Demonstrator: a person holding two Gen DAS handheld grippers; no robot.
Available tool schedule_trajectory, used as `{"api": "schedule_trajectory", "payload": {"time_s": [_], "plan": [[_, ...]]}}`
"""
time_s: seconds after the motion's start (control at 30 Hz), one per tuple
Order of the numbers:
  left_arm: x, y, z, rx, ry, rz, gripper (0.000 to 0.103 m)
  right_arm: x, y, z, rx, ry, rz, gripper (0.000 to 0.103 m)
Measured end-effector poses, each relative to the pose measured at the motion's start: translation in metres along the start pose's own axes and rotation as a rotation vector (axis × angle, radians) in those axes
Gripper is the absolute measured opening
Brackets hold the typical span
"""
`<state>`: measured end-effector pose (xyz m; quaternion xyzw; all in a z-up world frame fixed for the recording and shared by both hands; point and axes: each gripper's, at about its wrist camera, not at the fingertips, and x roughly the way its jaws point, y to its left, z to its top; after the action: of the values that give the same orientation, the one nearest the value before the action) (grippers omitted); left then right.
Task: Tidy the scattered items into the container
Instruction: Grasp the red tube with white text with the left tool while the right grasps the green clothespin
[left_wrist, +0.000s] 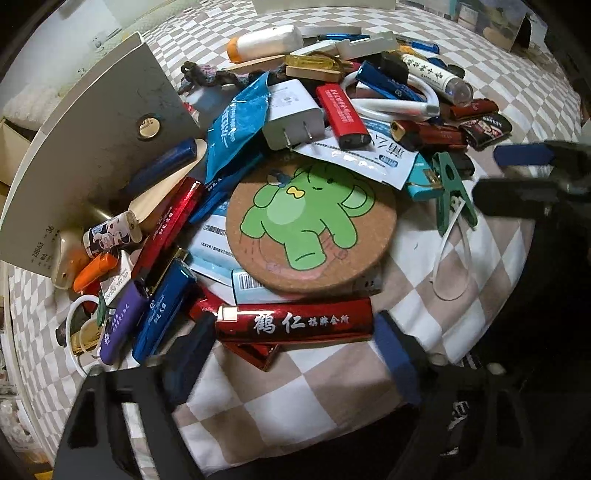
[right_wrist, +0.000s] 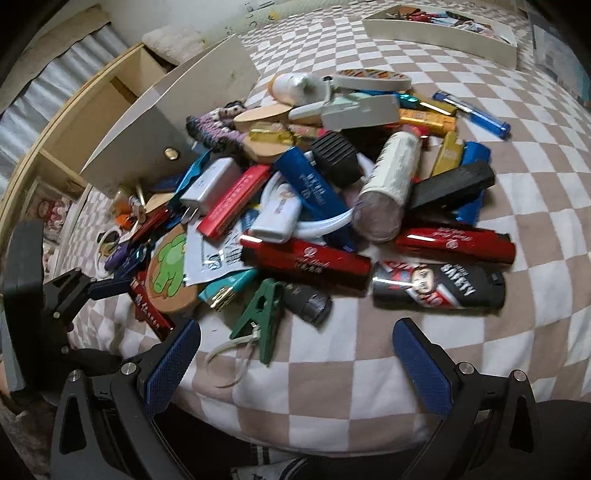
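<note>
Clutter is being sorted on a checkered bed; the red lighter (left_wrist: 293, 320) is lying crosswise between the pads of the left tongs (left_wrist: 291, 354), which are being held partly open, not yet pressing it. Just beyond the lighter, the cork coaster (left_wrist: 310, 229) is crowding it. Right tongs (right_wrist: 295, 363) are being held wide open, empty, farther off by the green clip (right_wrist: 264, 317). The container (right_wrist: 439, 35) is lying well beyond the pile.

The left gripper (left_wrist: 295, 358) tilts steeply down, its blue-padded fingers (left_wrist: 397, 358) spread apart with neither pad clearly pressing on anything. The right gripper (right_wrist: 295, 369) also tilts down, its blue-padded fingers (right_wrist: 171, 365) spread wide with nothing held between them, off to the right of the left fingers.
</note>
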<state>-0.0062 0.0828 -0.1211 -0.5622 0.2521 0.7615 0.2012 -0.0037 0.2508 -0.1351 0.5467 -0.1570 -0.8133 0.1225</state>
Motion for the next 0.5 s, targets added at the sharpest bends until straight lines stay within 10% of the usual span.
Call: {"api": "schedule_trajectory", "payload": {"time_s": [0.5], "plan": [[-0.017, 0.037, -0.008, -0.222, -0.108, -0.082, 0.083, 0.01, 0.025, -0.01, -0.086, -0.001, -0.017, 0.078]]}}
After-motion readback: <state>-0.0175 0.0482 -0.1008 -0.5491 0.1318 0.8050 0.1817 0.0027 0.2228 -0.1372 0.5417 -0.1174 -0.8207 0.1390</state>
